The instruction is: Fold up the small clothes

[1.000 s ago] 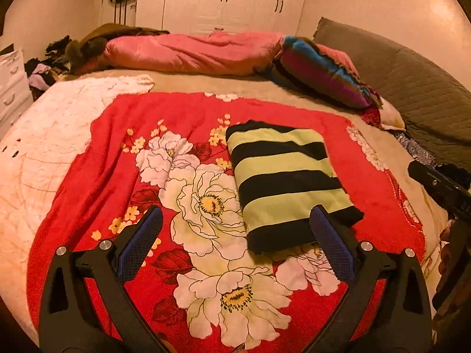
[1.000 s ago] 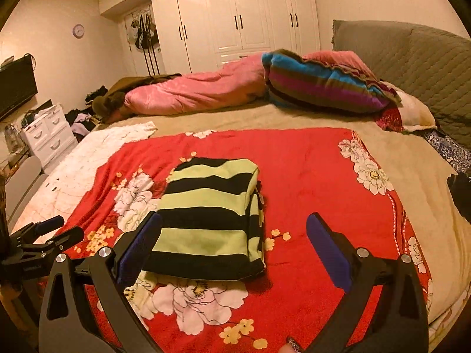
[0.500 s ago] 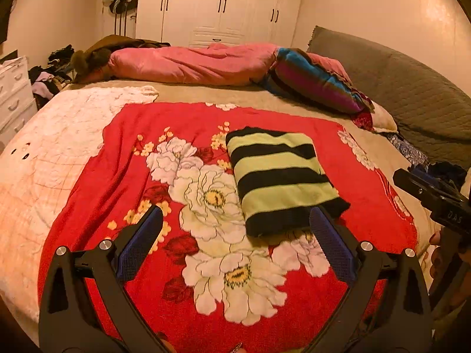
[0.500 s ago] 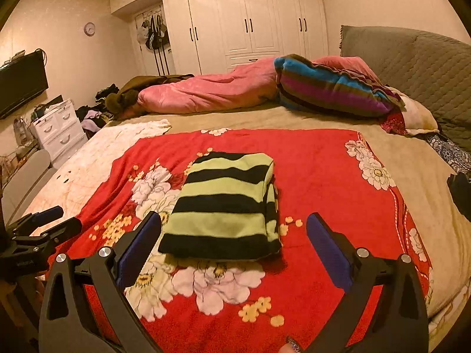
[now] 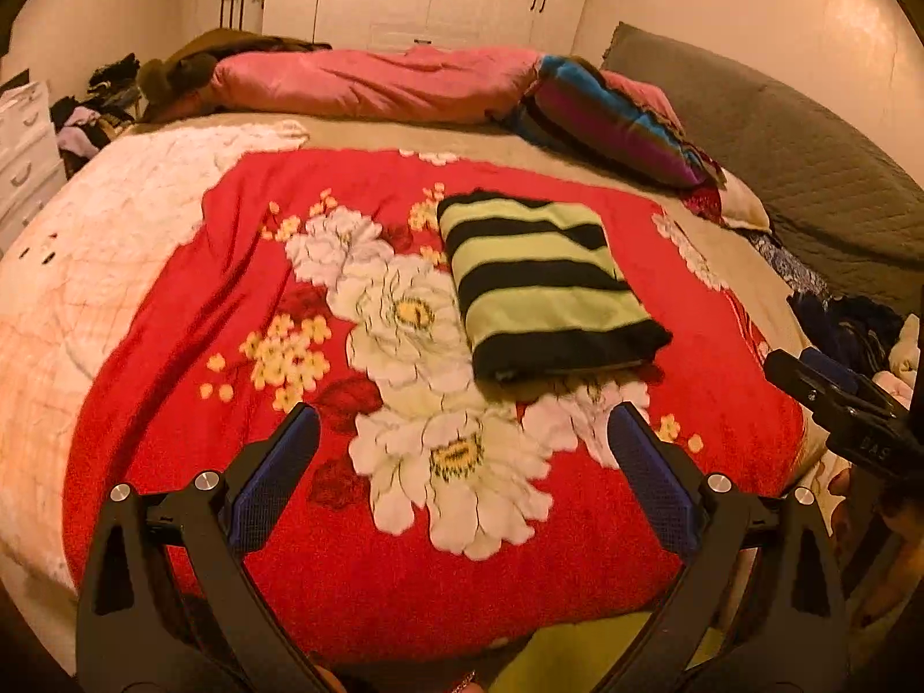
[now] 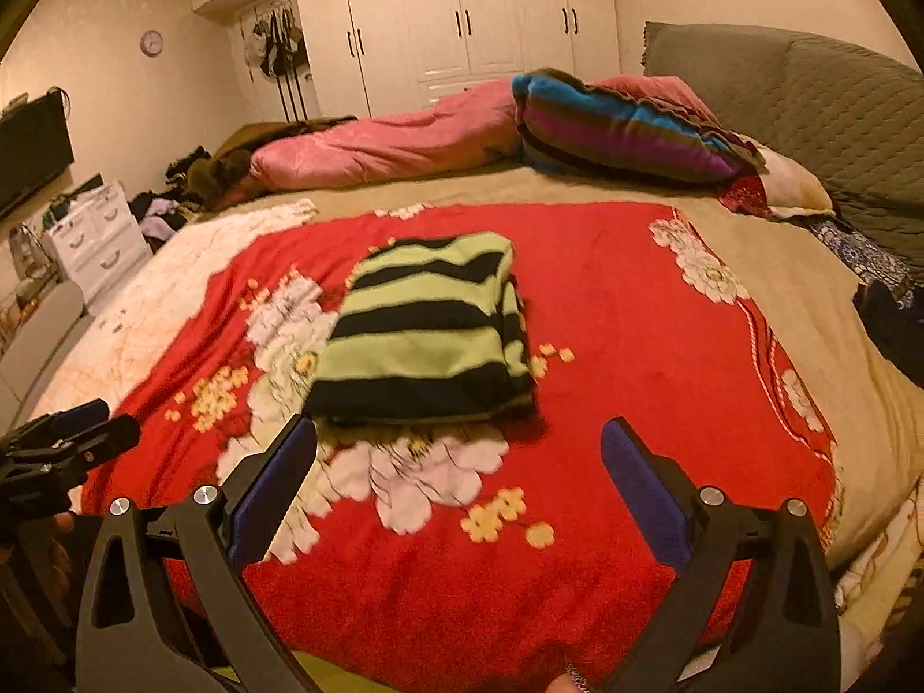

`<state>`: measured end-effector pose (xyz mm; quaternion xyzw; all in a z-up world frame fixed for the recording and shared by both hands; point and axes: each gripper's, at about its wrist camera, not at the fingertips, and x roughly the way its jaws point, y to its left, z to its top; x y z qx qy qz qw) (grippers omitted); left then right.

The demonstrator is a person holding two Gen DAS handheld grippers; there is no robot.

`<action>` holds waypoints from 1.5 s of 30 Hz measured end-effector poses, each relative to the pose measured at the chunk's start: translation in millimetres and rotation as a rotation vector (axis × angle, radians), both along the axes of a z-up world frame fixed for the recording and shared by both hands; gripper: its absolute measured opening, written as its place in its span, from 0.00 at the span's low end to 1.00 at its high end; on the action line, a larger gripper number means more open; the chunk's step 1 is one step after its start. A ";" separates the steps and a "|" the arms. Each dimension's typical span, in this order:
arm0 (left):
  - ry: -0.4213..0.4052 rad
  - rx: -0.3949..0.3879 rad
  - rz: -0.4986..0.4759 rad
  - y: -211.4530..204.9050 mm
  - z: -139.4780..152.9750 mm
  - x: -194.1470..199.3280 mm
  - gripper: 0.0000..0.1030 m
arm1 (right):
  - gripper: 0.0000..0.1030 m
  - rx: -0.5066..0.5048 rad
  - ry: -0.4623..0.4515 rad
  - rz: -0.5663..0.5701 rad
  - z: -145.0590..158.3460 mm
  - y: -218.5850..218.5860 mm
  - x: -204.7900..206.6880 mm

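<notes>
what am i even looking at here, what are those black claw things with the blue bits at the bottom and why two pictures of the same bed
Those claws are hand-held grippers, one in each of a person's hands, each carrying a wide-angle camera looking out along its two blue-padded fingers. One picture comes from the left gripper, the other from the right gripper, so you see the same bed from two sides. On the red flowered blanket lies a folded green and black striped garment. Both grippers are open, hold nothing and touch no cloth. Each also appears at the edge of the other's picture.
</notes>
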<state>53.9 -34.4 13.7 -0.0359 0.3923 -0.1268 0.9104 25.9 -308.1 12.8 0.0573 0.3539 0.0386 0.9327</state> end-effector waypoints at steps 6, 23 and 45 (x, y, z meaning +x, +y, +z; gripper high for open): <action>0.016 -0.014 0.000 -1.0 -4.8 -1.3 0.91 | 0.96 -0.003 0.038 -0.013 -13.0 -2.8 -5.7; 0.021 0.000 0.022 0.6 -5.6 0.5 0.91 | 0.96 0.008 0.029 -0.017 -14.1 -4.9 -5.5; 0.026 0.020 0.038 0.1 -6.7 0.2 0.91 | 0.96 0.003 0.025 -0.011 -9.7 -2.4 -6.2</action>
